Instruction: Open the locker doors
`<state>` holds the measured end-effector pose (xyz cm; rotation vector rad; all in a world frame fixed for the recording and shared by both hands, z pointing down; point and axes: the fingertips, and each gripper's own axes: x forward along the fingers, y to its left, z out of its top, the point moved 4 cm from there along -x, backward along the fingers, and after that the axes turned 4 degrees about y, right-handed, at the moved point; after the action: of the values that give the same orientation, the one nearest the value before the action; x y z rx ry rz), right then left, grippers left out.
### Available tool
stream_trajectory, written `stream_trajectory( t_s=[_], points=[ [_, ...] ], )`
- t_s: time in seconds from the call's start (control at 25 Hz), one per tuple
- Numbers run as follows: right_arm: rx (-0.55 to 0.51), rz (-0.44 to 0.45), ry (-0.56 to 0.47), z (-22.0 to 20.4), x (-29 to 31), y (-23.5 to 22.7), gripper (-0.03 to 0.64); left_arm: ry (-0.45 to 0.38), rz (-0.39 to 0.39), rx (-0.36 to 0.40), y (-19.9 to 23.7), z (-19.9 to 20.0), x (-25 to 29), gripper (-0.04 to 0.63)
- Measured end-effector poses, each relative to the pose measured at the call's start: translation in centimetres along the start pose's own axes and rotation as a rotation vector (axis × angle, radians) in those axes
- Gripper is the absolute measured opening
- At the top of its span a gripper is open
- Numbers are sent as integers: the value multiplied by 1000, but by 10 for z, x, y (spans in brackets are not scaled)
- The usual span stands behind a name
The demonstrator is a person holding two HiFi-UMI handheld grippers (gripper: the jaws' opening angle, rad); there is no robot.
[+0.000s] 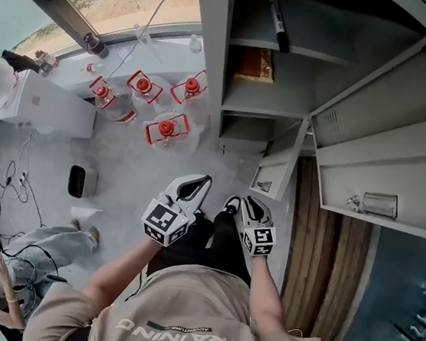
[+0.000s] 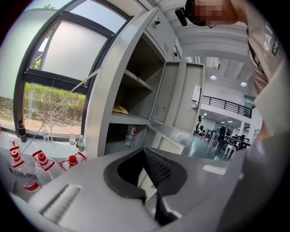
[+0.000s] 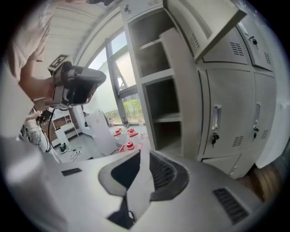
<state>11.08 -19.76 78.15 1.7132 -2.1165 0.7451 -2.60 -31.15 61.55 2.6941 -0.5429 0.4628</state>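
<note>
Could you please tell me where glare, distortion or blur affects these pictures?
Head view: lines of the open grey metal locker splay outward. Left gripper view: the large glass window is blown out. Right gripper view: fisheye bowing, soft blurred edges.

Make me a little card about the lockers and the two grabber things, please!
Lockers: grey metal
Open doors: several, swung out
Shut doors: a few, keys hanging in two locks
Inside: a bottle on a low shelf, a brown thing higher up
Floor: jugs with red caps
Left gripper: shut, holding nothing
Right gripper: shut, holding nothing
</note>
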Motion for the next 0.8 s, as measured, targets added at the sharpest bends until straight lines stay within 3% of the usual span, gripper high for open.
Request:
stream_trajectory(
  t_s=[0.24, 0.56, 0.8],
  points=[
    [40, -11, -65, 27, 9, -12, 54, -30, 41, 13, -18, 12, 0, 6],
    [-109, 163, -101, 44, -50, -17, 54, -80, 192, -15, -73, 4, -18, 6],
    [-122, 247, -129, 48, -98, -26, 54, -123, 283, -66, -135, -9, -11, 6]
  ],
)
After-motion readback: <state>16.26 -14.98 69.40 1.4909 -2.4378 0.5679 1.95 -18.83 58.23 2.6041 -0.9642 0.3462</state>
